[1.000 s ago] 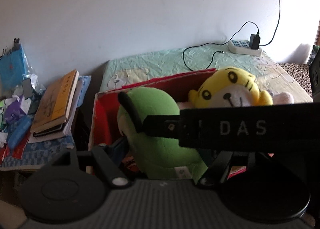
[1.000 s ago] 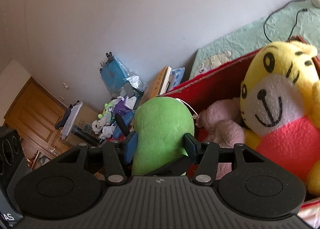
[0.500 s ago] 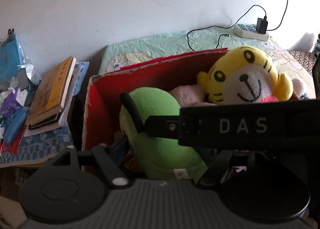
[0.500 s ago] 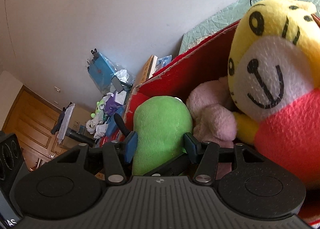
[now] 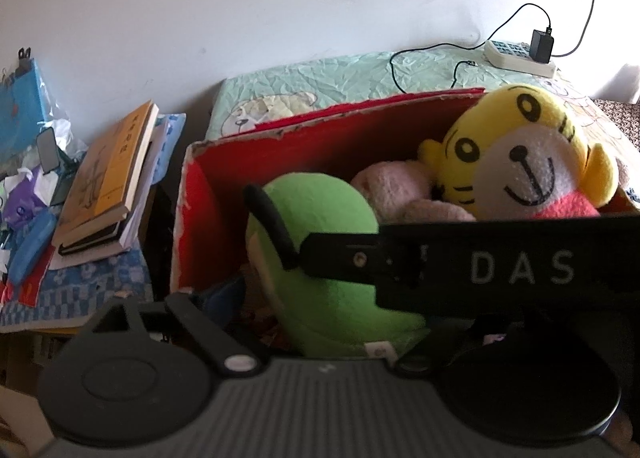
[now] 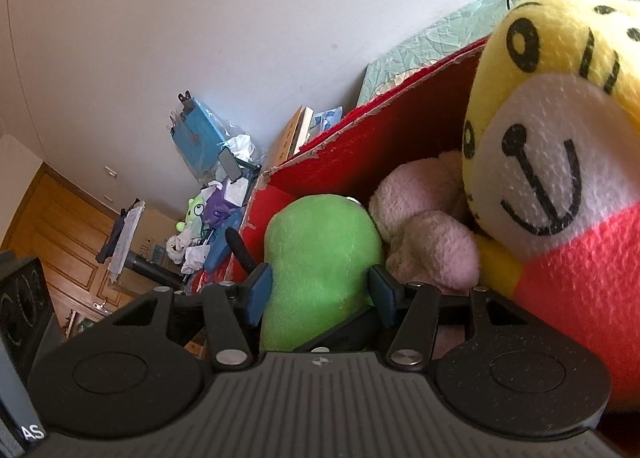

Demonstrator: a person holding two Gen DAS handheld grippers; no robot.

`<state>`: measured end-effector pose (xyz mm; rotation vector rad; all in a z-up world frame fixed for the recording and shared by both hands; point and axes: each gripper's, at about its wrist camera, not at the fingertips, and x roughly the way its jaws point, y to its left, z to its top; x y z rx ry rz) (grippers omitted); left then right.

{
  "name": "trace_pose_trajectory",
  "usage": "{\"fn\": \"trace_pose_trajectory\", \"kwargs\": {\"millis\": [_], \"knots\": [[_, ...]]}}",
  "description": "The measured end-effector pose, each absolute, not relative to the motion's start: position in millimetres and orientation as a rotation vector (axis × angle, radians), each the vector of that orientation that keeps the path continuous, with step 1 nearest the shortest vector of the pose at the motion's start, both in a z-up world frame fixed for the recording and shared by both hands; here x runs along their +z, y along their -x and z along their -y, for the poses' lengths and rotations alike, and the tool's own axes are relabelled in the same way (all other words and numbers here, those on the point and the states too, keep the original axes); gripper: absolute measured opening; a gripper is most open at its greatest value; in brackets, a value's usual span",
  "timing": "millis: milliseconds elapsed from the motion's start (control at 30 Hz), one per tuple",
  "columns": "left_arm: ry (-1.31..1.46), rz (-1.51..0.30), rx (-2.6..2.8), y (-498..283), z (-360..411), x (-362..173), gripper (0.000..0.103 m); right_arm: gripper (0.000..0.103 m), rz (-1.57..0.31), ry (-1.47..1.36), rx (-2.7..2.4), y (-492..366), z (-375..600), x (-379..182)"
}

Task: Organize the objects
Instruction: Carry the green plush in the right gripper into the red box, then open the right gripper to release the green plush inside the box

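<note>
A green plush toy (image 5: 320,258) stands at the left end of an open red cardboard box (image 5: 320,145), next to a pink plush (image 5: 396,189) and a yellow tiger plush (image 5: 520,161). My right gripper (image 6: 320,290) has its blue pads on both flanks of the green plush (image 6: 320,254). It is shut on it, and the jaws are just easing wider. Its black housing (image 5: 520,270) crosses the left wrist view. My left gripper (image 5: 336,310) is opening. Its left pad (image 5: 224,294) stands off the plush, and its right finger is hidden.
Stacked books (image 5: 108,177) and a cluttered side table (image 5: 28,197) lie left of the box. Behind it are a bed with a green sheet (image 5: 340,77), a power strip (image 5: 516,55) with cables, and a white wall. A wooden door (image 6: 52,225) shows far left.
Both grippers have sunk a little toward the box with the green plush, and the box's inside shows more. The left gripper's finger has drawn away from the plush.
</note>
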<state>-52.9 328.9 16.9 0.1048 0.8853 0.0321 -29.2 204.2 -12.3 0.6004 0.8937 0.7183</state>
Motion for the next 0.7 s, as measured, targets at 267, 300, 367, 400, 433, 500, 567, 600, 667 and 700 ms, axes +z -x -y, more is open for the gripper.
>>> {"fn": "trace_pose_trajectory", "kwargs": {"millis": [267,300,367,400,433,500,567,600,667,700], "knots": [[-0.126,-0.889,0.037,52.8,-328.0,15.3,0.097,0.059,-0.906,-0.567,0.726,28.5,-208.5,-11.2],[-0.131,-0.889,0.041,52.8,-327.7,15.2,0.098,0.059,-0.907,-0.566,0.726,28.6,-208.3,-11.2],[-0.134,-0.891,0.042,53.2,-327.4,15.2,0.099,0.060,-0.909,-0.568,0.727,28.4,-208.4,-11.2],[-0.133,-0.892,0.042,53.4,-327.7,15.4,0.099,0.060,-0.910,-0.568,0.728,27.7,-209.2,-11.5],[-0.133,-0.894,0.040,53.4,-328.0,15.5,0.099,0.059,-0.910,-0.568,0.727,27.4,-209.6,-11.9],[-0.130,-0.896,0.034,54.7,-328.0,16.5,0.099,0.059,-0.909,-0.572,0.723,28.4,-209.4,-12.2],[-0.131,-0.894,0.027,56.4,-327.4,18.0,0.099,0.060,-0.905,-0.571,0.720,30.5,-208.8,-11.3],[-0.138,-0.892,0.026,57.4,-326.1,18.9,0.099,0.060,-0.903,-0.566,0.719,31.6,-208.7,-10.4],[-0.159,-0.888,0.028,59.2,-322.2,19.5,0.099,0.060,-0.893,-0.549,0.717,33.9,-208.5,-6.9],[-0.167,-0.885,0.030,60.6,-320.6,19.8,0.099,0.060,-0.887,-0.539,0.712,34.8,-208.9,-5.1]]}}
